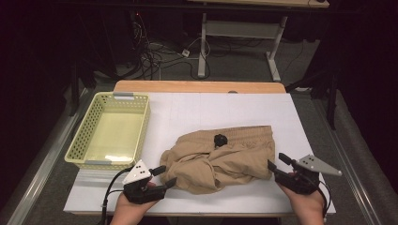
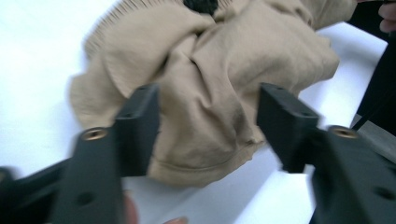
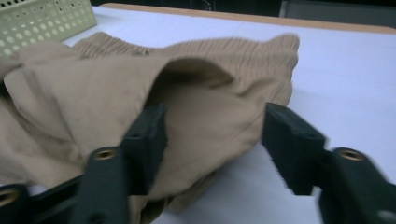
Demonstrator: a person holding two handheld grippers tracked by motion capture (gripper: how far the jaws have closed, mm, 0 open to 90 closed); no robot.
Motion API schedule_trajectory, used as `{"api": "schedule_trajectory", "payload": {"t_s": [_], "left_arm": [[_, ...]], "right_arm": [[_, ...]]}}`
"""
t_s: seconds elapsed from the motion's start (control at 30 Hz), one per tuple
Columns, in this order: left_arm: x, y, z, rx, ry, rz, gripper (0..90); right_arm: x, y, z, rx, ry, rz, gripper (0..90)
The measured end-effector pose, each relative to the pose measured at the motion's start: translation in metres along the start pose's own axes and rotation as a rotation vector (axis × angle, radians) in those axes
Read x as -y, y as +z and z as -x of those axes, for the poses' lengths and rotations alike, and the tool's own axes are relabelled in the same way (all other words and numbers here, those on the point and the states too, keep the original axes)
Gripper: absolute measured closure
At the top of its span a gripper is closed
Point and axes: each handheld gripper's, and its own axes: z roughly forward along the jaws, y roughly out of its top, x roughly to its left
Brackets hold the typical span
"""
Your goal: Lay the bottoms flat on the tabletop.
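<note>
A pair of tan shorts (image 1: 220, 157) lies crumpled on the white table top, its ribbed waistband toward the far side and a black drawstring knot (image 1: 220, 139) near the middle. My left gripper (image 1: 165, 176) is at the garment's near left corner, open, its jaws apart around a fold of cloth (image 2: 205, 126) without pinching it. My right gripper (image 1: 277, 164) is at the near right corner, open as well, with the tan cloth (image 3: 210, 126) lying between the spread jaws. The pads of both grippers stand clear of the fabric.
A pale yellow perforated basket (image 1: 80, 140) stands at the table's left side. The white table top (image 1: 225, 105) has a wooden far edge (image 1: 197, 86). Cables and a desk frame (image 1: 202, 47) sit on the floor beyond.
</note>
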Motion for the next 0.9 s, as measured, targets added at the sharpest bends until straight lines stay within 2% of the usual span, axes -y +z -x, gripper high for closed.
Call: {"api": "schedule_trajectory", "payload": {"t_s": [0.07,0.13,0.17,0.2,0.23,0.27,0.3,0.33,0.37,0.4,0.47,0.57,0.7,0.77,0.9], "left_arm": [[0.002,0.011,0.003,-0.002,0.013,-0.026,31.0],[0.003,0.022,0.007,-0.012,0.030,-0.063,31.1],[0.003,0.027,0.009,-0.021,0.037,-0.074,32.6],[0.003,0.031,0.010,-0.031,0.042,-0.089,38.4],[0.004,0.034,0.012,-0.065,0.041,-0.120,45.5],[0.004,0.039,0.012,-0.094,0.034,-0.156,56.6],[0.003,0.044,0.014,-0.100,0.041,-0.179,63.9],[0.003,0.046,0.016,-0.112,0.064,-0.187,70.2],[0.003,0.046,0.018,-0.112,0.076,-0.178,73.9],[0.003,0.045,0.019,-0.112,0.091,-0.175,77.9],[0.004,0.043,0.020,-0.101,0.104,-0.161,81.3],[0.005,0.035,0.021,-0.071,0.125,-0.142,82.0],[0.002,0.020,0.029,-0.034,0.159,-0.124,81.9],[0.000,0.015,0.035,-0.025,0.185,-0.110,81.9],[-0.006,0.009,0.045,0.010,0.205,-0.066,81.7]], "right_arm": [[0.010,0.002,-0.004,-0.004,0.020,-0.006,30.5],[0.019,0.006,-0.006,-0.011,0.035,-0.029,21.4],[0.023,0.008,-0.007,-0.012,0.036,-0.044,20.1],[0.025,0.010,-0.009,-0.020,0.029,-0.060,20.4],[0.027,0.013,-0.011,-0.032,0.022,-0.080,22.0],[0.029,0.015,-0.013,-0.043,0.014,-0.099,26.4],[0.031,0.018,-0.015,-0.054,-0.003,-0.113,33.1],[0.033,0.022,-0.018,-0.063,-0.021,-0.128,49.2],[0.035,0.024,-0.020,-0.077,-0.031,-0.130,59.3],[0.035,0.025,-0.022,-0.070,-0.049,-0.134,72.8],[0.034,0.022,-0.021,-0.076,-0.061,-0.119,87.3],[0.031,0.010,-0.018,-0.078,-0.072,-0.093,89.4],[0.026,-0.014,-0.011,-0.048,-0.079,-0.034,89.6],[0.022,-0.030,-0.005,-0.018,-0.081,0.005,89.7],[0.014,-0.061,0.012,0.044,-0.083,0.079,89.9]]}}
